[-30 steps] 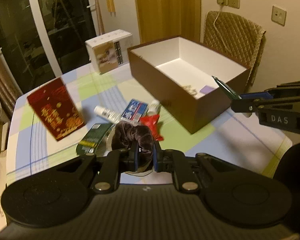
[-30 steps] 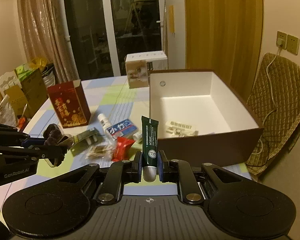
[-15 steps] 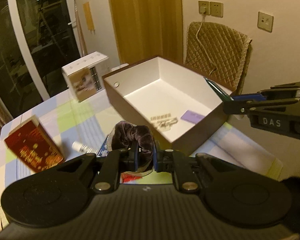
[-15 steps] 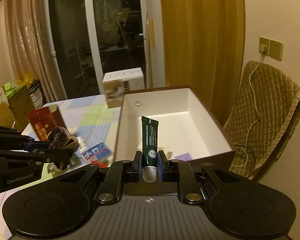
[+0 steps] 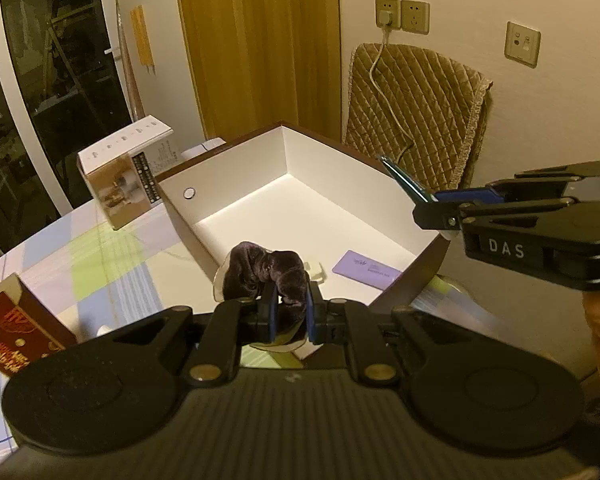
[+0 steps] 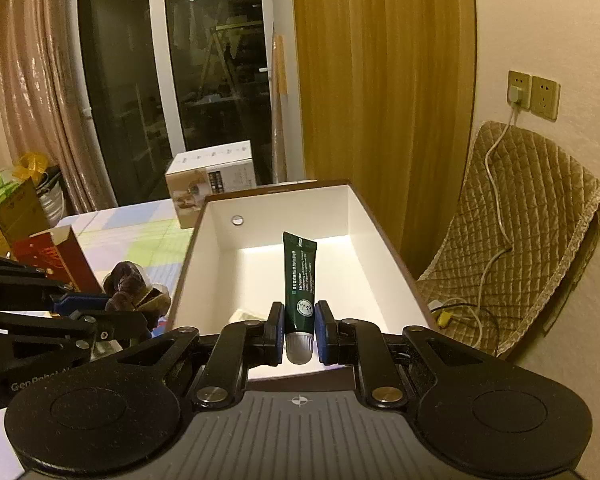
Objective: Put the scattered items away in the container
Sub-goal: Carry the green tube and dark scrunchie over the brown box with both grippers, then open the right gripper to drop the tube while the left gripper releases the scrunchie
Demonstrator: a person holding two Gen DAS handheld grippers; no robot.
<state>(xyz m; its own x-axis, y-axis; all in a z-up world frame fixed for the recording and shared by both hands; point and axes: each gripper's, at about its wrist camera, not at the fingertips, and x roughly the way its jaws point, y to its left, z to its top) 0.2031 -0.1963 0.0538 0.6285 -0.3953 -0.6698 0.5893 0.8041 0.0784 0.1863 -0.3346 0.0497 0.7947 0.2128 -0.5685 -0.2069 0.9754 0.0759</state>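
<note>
Delivery step: left claw (image 5: 288,312) clamped on dark scrunchie (image 5: 266,270) beside box (image 6: 364,216) left wall, right claw (image 6: 299,330) clamped on green tube (image 6: 299,276) over its near rim; next, likely release inside.

claws (image 5: 290,312): 2 | boxes (image 5: 300,184): 3 | tube (image 6: 300,276): 1 | scrunchie (image 5: 264,272): 1 | card (image 5: 366,269): 1

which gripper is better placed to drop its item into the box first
Right, probably. The right hand-held gripper holds the dark green tube over the brown cardboard box's white interior, while the left hand-held gripper, holding the dark velvet scrunchie, sits beside the box's wall.
</note>
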